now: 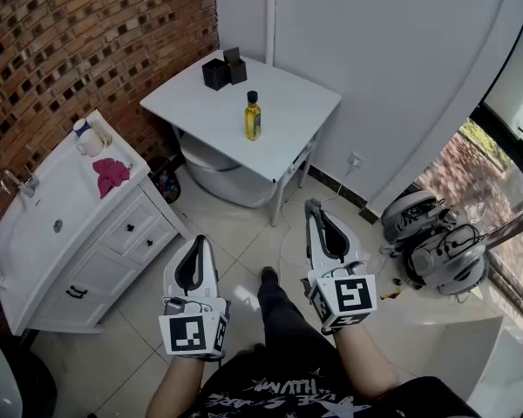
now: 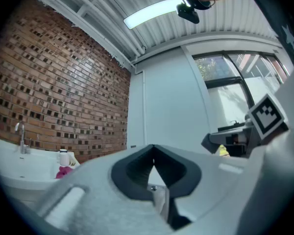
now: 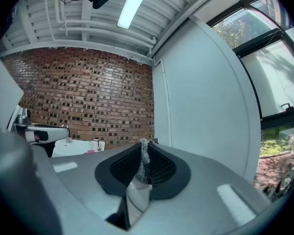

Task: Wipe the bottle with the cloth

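A yellow bottle (image 1: 253, 117) with a black cap stands upright on the white table (image 1: 305, 111) far ahead of me. The pink cloth (image 1: 112, 175) lies crumpled on the white vanity top (image 1: 61, 194) at the left; it also shows small in the left gripper view as the pink cloth (image 2: 63, 171). My left gripper (image 1: 196, 242) and right gripper (image 1: 312, 207) hang side by side over the tiled floor, well short of both things. Both are shut with nothing held. The left gripper (image 2: 153, 148) and right gripper (image 3: 144, 143) point towards the brick wall and white partition.
Two black boxes (image 1: 224, 70) sit at the table's far corner. A white toilet (image 1: 218, 177) stands under the table, with a dark bin (image 1: 166, 183) beside it. The vanity carries a faucet (image 1: 17, 183) and a white cup (image 1: 89, 138). Grey devices (image 1: 431, 242) lie on the floor at right.
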Demonstrator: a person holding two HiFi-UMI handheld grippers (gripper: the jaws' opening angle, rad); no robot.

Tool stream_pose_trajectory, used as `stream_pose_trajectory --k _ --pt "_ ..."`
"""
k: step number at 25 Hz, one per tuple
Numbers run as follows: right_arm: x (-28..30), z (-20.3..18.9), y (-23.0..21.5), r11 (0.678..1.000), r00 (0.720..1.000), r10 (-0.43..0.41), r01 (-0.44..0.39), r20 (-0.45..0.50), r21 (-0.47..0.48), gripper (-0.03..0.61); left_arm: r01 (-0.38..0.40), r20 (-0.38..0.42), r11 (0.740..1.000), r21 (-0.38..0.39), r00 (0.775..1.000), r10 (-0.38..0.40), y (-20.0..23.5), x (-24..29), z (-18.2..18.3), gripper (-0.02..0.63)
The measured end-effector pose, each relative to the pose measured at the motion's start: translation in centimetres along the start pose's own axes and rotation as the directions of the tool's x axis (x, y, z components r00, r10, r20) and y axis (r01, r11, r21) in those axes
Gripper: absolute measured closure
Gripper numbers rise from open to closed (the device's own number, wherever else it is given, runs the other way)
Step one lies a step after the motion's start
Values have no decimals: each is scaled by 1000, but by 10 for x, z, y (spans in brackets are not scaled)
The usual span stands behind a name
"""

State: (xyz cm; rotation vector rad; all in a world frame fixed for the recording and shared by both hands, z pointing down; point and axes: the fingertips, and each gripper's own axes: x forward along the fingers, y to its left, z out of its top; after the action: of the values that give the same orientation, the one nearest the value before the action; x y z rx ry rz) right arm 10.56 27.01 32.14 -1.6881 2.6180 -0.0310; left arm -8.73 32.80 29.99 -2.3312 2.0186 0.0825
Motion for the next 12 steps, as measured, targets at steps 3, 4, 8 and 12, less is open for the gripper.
stream_pose_trajectory --k 3,4,8,12 --pt "38 2 -17 1000 1000 -8 8 29 -7 538 4 0 1000 1 1000 -4 7 37 -9 609" --pt "53 3 -23 1000 999 -8 9 34 -16 538 9 -1 1000 2 1000 -9 9 50 -12 609" --pt "132 -4 -49 998 1000 4 -6 -19 -68 538 10 -31 1000 -24 999 -11 28 120 -25 609" --pt "215 -1 -73 997 997 69 -70 -28 -37 538 -2 -59 1000 -15 998 1 48 194 -32 609"
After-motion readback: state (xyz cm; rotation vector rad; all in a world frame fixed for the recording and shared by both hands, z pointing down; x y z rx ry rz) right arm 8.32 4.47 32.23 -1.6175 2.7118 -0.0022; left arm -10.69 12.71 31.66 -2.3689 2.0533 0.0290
